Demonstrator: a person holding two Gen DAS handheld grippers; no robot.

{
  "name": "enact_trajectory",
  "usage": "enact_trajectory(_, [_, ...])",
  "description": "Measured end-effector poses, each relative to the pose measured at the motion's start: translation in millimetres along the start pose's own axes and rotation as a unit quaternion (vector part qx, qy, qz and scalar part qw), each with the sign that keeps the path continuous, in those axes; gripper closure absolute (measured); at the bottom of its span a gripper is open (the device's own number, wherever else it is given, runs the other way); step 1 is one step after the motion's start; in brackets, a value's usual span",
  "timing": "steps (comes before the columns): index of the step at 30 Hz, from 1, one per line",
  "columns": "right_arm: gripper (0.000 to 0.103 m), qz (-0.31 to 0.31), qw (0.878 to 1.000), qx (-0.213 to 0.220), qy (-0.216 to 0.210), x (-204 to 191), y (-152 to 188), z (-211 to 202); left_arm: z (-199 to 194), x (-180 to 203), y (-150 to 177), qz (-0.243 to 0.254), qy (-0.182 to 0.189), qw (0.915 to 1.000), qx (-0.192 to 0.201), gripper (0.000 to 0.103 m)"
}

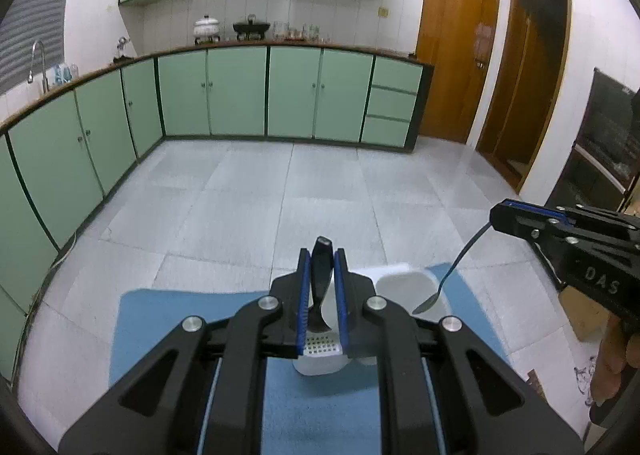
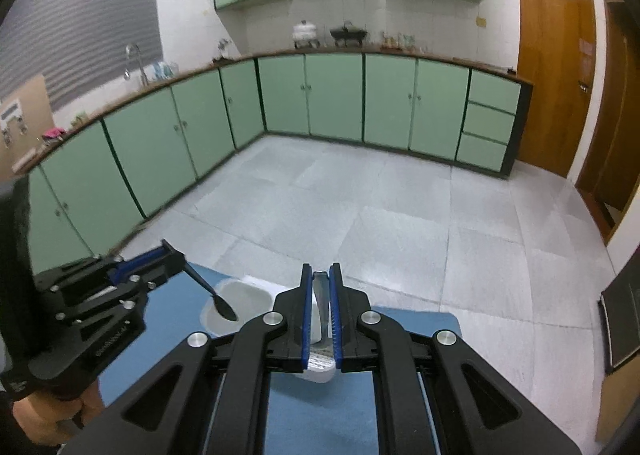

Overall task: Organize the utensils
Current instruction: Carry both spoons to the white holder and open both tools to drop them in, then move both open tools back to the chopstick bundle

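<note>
A black spoon (image 1: 320, 283) is clamped in the closed left tongs (image 1: 322, 295) and a metal spoon (image 1: 452, 271) in the closed right tongs (image 2: 320, 307), both above the white holder (image 1: 404, 287). The holder is seen on the blue-covered desk (image 1: 192, 319), at 12 o'clock from each tongs. If either spoon is released off-centre, the rim may be struck and the spoon dropped outside.

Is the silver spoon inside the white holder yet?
Not yet. The right gripper holds the spoon by its handle, bowl hanging just above the holder rim.

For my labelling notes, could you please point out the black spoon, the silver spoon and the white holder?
black spoon (image 1: 321, 267), left wrist view, handle.
silver spoon (image 1: 427, 304), left wrist view, bowl.
white holder (image 2: 230, 289), right wrist view, rim.
</note>
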State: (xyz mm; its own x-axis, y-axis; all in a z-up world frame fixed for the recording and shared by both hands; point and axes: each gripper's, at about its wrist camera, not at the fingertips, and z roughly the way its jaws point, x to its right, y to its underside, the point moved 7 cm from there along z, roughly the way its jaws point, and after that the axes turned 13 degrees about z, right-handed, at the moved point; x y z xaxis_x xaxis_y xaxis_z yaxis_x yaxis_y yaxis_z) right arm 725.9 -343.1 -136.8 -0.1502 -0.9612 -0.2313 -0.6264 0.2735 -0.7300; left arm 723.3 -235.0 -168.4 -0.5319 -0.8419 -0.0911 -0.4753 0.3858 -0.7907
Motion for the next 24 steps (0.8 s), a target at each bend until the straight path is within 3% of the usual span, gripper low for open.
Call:
enact_trajectory(5, [0.094, 0.000, 1.000, -0.022, 0.004, 7, 18, 25, 18, -2, 13, -0.001, 0.003, 0.9999, -0.014, 0.092])
enact_trajectory(8, [0.094, 0.007, 1.000, -0.019, 0.001, 10, 17, 19, 9, -3, 13, 0.003, 0.001, 0.9999, -0.011, 0.090])
enact_trajectory(10, [0.094, 0.010, 1.000, -0.007, -0.001, 12, 10, 5, -5, -5, 4, 0.000, -0.003, 1.0000, -0.003, 0.071])
enact_trajectory(11, [0.094, 0.013, 1.000, 0.001, -0.003, 13, 5, -6, -12, -5, 1, 0.001, -0.005, 1.0000, 0.003, 0.068])
enact_trajectory(15, [0.093, 0.014, 0.999, 0.030, -0.012, 15, -6, -53, -66, -12, -11, 0.008, -0.018, 0.9993, 0.030, 0.064])
enact_trajectory(18, [0.087, 0.012, 0.998, 0.064, -0.025, 14, -1, -106, -117, -11, -10, 0.017, -0.031, 0.9977, 0.058, 0.055])
enact_trajectory(19, [0.086, 0.010, 0.996, 0.078, -0.030, 14, 7, -127, -134, -9, -7, 0.018, -0.034, 0.9970, 0.068, 0.050])
enact_trajectory(24, [0.076, -0.005, 0.991, 0.125, -0.044, 12, 73, -213, -221, 14, 48, 0.037, -0.050, 0.9934, 0.096, 0.042])
